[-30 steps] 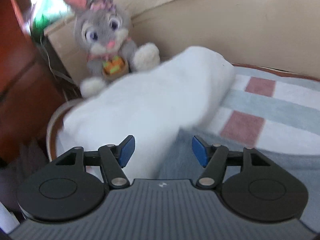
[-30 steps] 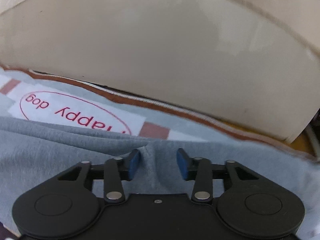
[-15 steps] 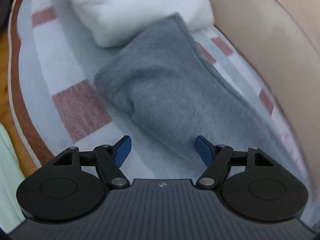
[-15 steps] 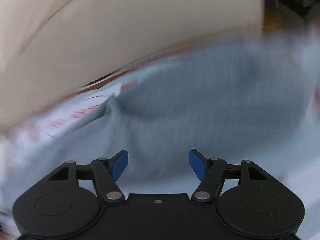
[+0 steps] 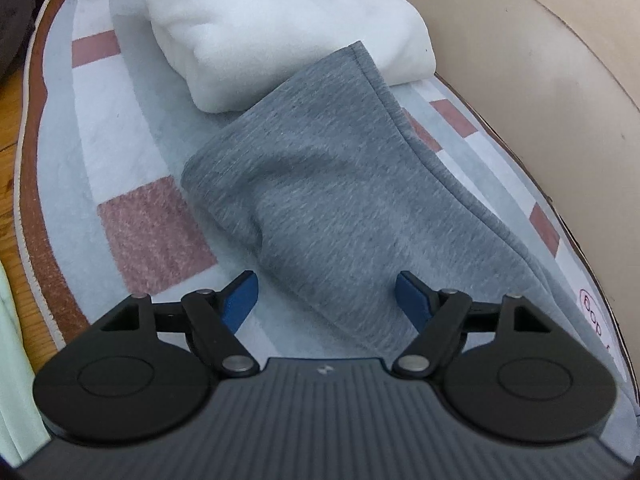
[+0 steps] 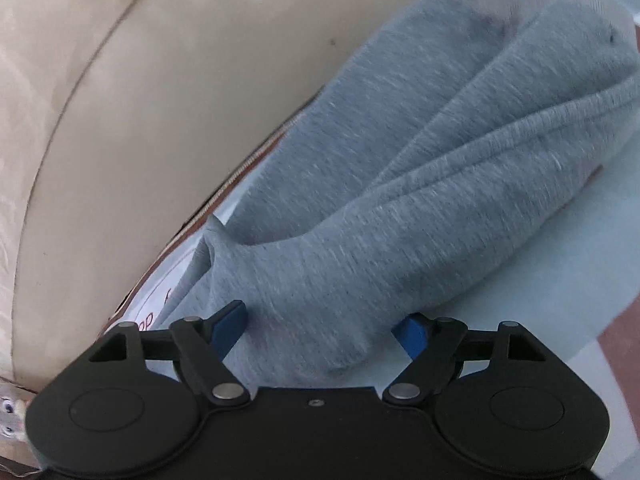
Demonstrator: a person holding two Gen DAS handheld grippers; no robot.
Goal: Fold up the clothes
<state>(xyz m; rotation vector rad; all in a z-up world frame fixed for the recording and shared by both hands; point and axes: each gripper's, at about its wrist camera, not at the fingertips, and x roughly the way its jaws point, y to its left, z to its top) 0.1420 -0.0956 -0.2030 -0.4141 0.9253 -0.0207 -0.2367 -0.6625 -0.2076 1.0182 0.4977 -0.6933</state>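
Left wrist view: the left gripper [image 5: 326, 294], black with blue-padded fingers, has its jaws spread wide and holds nothing. Between and just beyond the fingertips lies a folded grey heathered knit garment [image 5: 328, 196], with a stitched hem running along its upper right side. The garment rests on a fleecy pale blue and white mat with dusty pink squares and a brown border [image 5: 120, 128]. The garment's far end touches a folded, thick white fleece cloth [image 5: 272, 28] that lies toward the mat's far edge. The garment's near end reaches down between the blue pads without being pinched. A beige smooth sofa cushion [image 5: 540, 72] rises along the mat's right edge. Near the mat's right edge, part of a red oval print [image 5: 594, 316] shows. At the left, beyond the brown border, a strip of wooden floor [image 5: 10, 128] and a pale mint cloth [image 5: 14, 368] appear.

Right wrist view: the right gripper [image 6: 322, 330], the same black tool with blue pads, also has its jaws spread apart, holding nothing. The grey garment [image 6: 400, 200] fills the middle, folded in several long layers that run away toward the upper right. Its near end lies between the open pads; whether the pads touch the cloth cannot be told. The beige cushion [image 6: 160, 100] stands to the left, along the mat's brown border [image 6: 256, 160].
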